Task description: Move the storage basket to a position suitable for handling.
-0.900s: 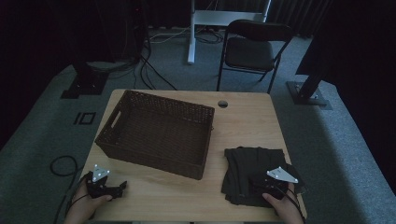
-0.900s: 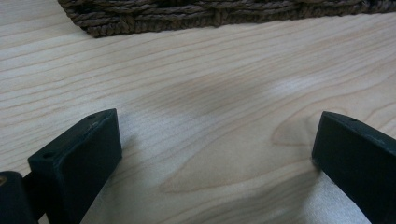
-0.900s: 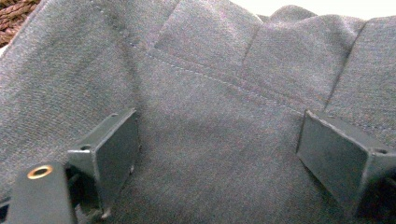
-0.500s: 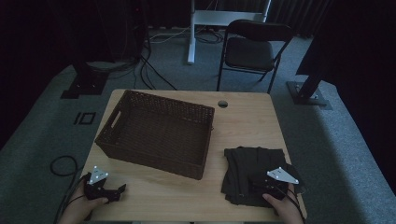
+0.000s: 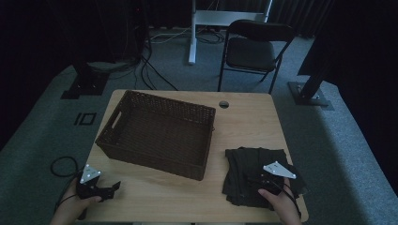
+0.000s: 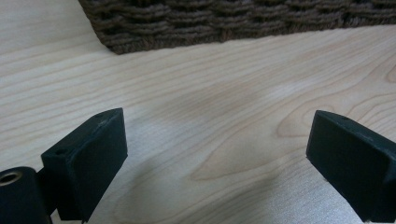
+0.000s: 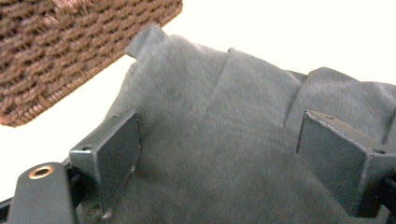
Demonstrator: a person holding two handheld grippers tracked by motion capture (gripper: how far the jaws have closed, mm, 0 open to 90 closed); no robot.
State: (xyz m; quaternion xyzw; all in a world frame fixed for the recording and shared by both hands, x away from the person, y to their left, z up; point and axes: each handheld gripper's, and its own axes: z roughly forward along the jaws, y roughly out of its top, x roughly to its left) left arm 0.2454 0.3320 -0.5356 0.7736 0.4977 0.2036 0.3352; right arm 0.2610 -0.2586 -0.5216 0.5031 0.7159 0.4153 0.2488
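A dark wicker basket (image 5: 159,133) stands on the left half of the wooden table (image 5: 244,117); its woven wall (image 6: 243,21) fills the top of the left gripper view. A pile of dark grey cloth (image 5: 256,173) lies at the table's front right. My right gripper (image 5: 256,179) rests over that cloth, jaws wide open, with the grey cloth (image 7: 219,140) spread beneath and between them, not pinched. My left gripper (image 5: 115,186) sits low at the table's front left corner, open over bare wood (image 6: 219,140), its jaws pointing toward the basket.
A black folding chair (image 5: 256,49) stands behind the table, near a white desk leg (image 5: 192,33). Cables (image 5: 150,70) run over the grey carpet at the back left. A round cable hole (image 5: 224,104) sits near the table's far edge.
The left hand and its gripper have drifted slightly back toward the table's front left corner. The right gripper stays over the cloth pile.
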